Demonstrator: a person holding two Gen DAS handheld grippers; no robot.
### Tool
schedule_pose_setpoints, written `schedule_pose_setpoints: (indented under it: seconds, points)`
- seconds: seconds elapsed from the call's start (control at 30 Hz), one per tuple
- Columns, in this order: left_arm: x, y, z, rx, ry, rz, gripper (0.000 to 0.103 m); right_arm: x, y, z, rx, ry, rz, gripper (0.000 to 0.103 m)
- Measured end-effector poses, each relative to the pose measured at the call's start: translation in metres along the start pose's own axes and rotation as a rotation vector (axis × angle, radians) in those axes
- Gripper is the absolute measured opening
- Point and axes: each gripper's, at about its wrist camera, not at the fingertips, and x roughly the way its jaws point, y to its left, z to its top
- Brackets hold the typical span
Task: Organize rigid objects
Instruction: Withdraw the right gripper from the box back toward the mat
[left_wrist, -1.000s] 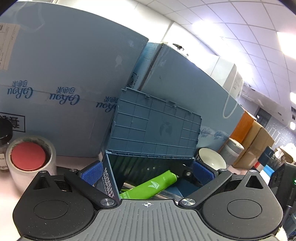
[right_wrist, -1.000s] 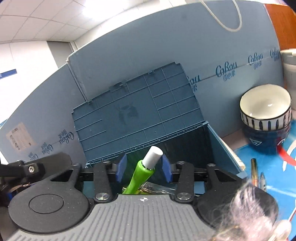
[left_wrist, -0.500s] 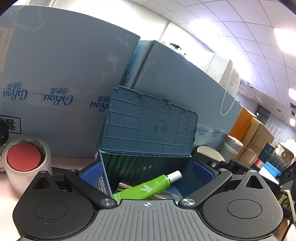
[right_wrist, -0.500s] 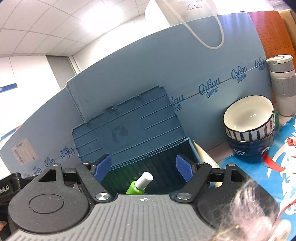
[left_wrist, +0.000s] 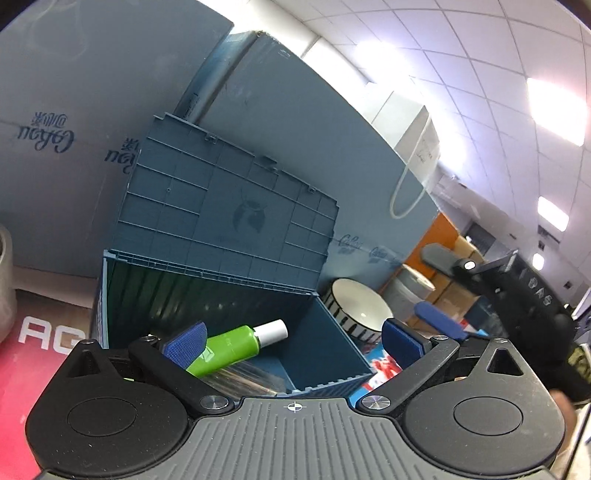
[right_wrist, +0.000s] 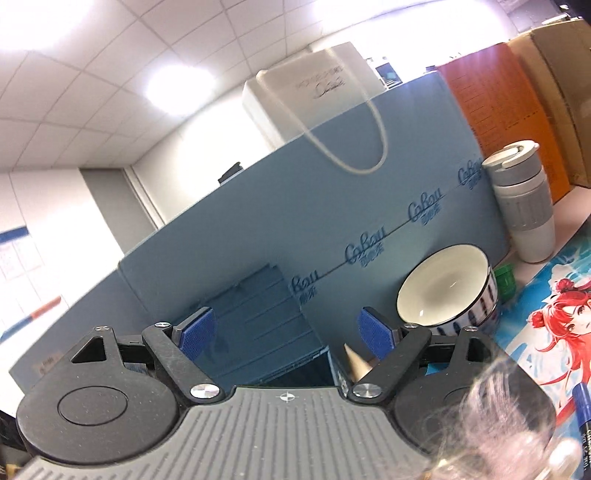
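Left wrist view. My left gripper (left_wrist: 291, 341) stands with jaws wide and nothing between the pads. Past them sits the blue crate (left_wrist: 325, 332), lid (left_wrist: 229, 218) raised and leaning back against the blue boards (left_wrist: 92, 110). The green tube (left_wrist: 229, 347) lies inside the crate, slanted, white cap (left_wrist: 271, 331) up toward the crate's right wall, resting on what looks like clear packaging. The left pad overlaps the tube's lower part in the picture; I cannot tell whether it touches. Just right of the crate stands a bowl (left_wrist: 356, 308), white inside with a striped wall. Further right of the crate, my right gripper (left_wrist: 443, 325) shows from the side. Left of the crate lies a red mat (left_wrist: 40, 354).

Right wrist view. My right gripper (right_wrist: 284, 332) has jaws that have just been opening; they stand wide and empty. The crate (right_wrist: 258, 325) is behind and below them, only its lid and a dark strip of the interior showing; the tube is hidden here. Right of the crate are the bowl (right_wrist: 447, 288), stacked on another, and beyond it a grey-and-white tumbler (right_wrist: 521, 206). A printed mat (right_wrist: 554, 325) lies right of the crate, with a blue pen (right_wrist: 587, 417) at the frame's edge.
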Motion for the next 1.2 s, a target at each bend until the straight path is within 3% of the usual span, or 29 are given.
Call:
schedule_pose_setpoints:
  seconds: [0.23, 0.37, 0.5, 0.7, 0.83, 0.97, 1.2]
  points:
    - [0.021, -0.01, 0.008, 0.016, 0.07, 0.118, 0.101, -0.009, -0.006, 0.01, 0.01, -0.018, 0.004, 0.085]
    - [0.015, -0.025, 0.005, 0.057, 0.053, 0.097, 0.101, -0.022, -0.012, 0.019, 0.009, -0.054, -0.018, 0.087]
    - [0.002, -0.054, 0.001, 0.149, -0.012, 0.117, 0.102, -0.04, -0.025, 0.023, 0.045, -0.082, -0.032, 0.089]
    - [-0.011, -0.1, -0.021, 0.303, -0.039, 0.078, 0.102, -0.071, -0.053, 0.018, 0.077, -0.109, -0.07, 0.09]
    - [-0.005, -0.13, -0.044, 0.42, -0.008, 0.036, 0.102, -0.093, -0.071, 0.017, 0.073, -0.127, -0.085, 0.09]
    - [0.013, -0.152, -0.063, 0.451, 0.059, -0.037, 0.102, -0.119, -0.093, 0.015, 0.053, -0.155, -0.125, 0.091]
    - [0.073, -0.189, -0.102, 0.528, 0.199, -0.1, 0.097, -0.151, -0.147, 0.0, 0.064, -0.196, -0.18, 0.092]
